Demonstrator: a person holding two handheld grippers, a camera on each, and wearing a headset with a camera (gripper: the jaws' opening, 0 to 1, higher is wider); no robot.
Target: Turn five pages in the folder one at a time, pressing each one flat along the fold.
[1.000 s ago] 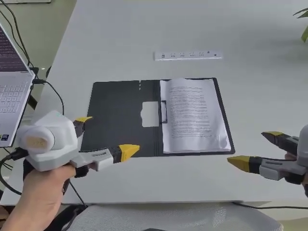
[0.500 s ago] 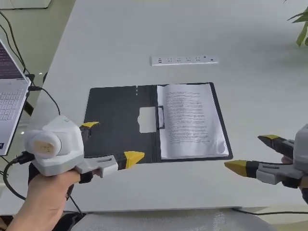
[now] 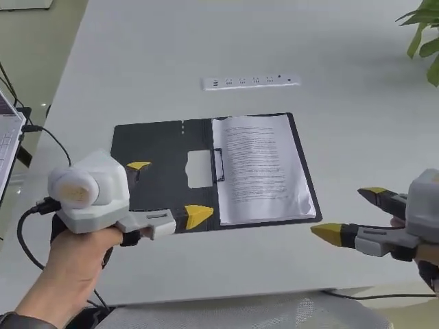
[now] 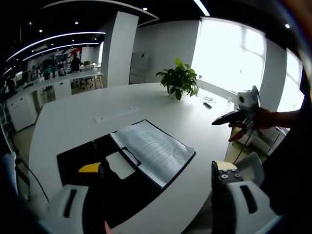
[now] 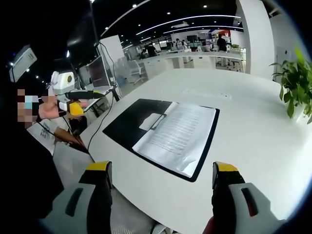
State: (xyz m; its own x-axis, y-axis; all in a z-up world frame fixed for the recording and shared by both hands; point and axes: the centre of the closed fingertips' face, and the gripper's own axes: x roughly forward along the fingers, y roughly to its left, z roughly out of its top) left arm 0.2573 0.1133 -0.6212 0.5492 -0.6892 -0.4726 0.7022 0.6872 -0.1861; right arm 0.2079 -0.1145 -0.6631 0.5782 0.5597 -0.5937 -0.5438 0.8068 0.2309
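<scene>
The left claw point(image 3: 169, 190) and right claw point(image 3: 350, 212), both spread, hover near the open folder point(image 3: 154, 154) on the surface point(image 3: 206, 41).

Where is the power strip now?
In the head view the power strip lies on the table beyond the far edge of the open folder, apart from it.

Soft, even light in the head view, with faint shadows on the white table point(image 3: 171, 41). In the left gripper view, windows point(image 4: 229, 53) at upper right glare white. Both gripper views curve strongly near the edges.
</scene>
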